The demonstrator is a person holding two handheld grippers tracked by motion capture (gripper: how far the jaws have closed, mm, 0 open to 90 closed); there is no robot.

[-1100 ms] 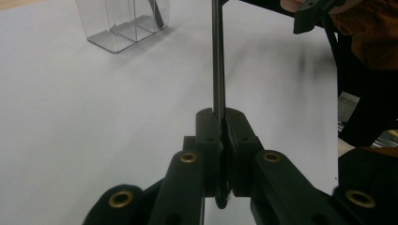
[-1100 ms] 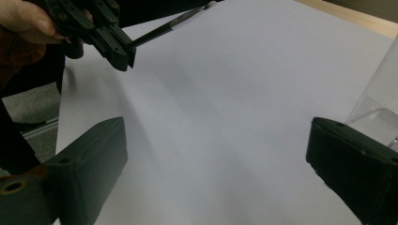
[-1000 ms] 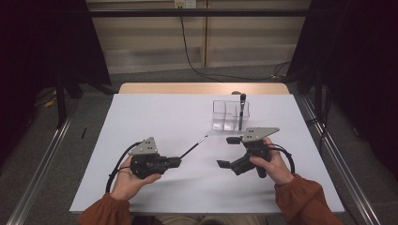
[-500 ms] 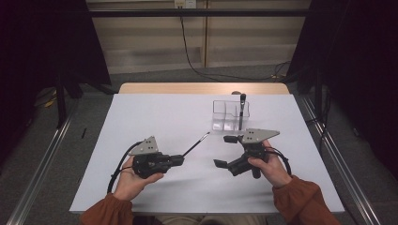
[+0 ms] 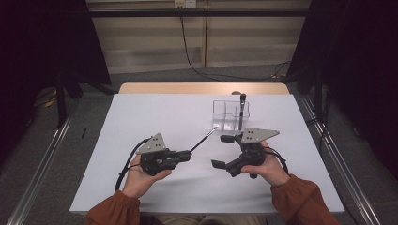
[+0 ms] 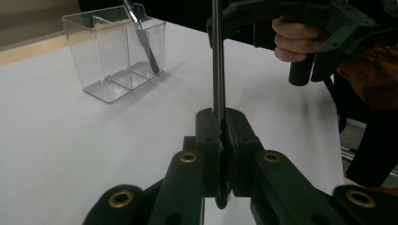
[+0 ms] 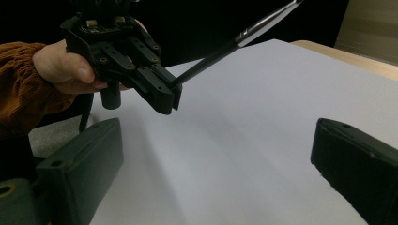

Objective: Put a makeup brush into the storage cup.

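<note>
clear organizer (image 5: 230, 114) beyond held brush (image 5: 202, 139)

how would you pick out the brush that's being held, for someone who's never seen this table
On the white table, look left of the clear plastic divided box to the left gripper. The thin black brush is clamped in its jaws, slanting up; the other brush stands in the box.

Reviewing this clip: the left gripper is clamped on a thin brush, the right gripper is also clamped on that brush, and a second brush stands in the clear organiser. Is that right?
Not quite. The right gripper holds nothing: the right gripper view shows its jaws wide apart over bare table. The left gripper is indeed clamped on the thin brush, and a second brush stands in the clear organiser.
</note>
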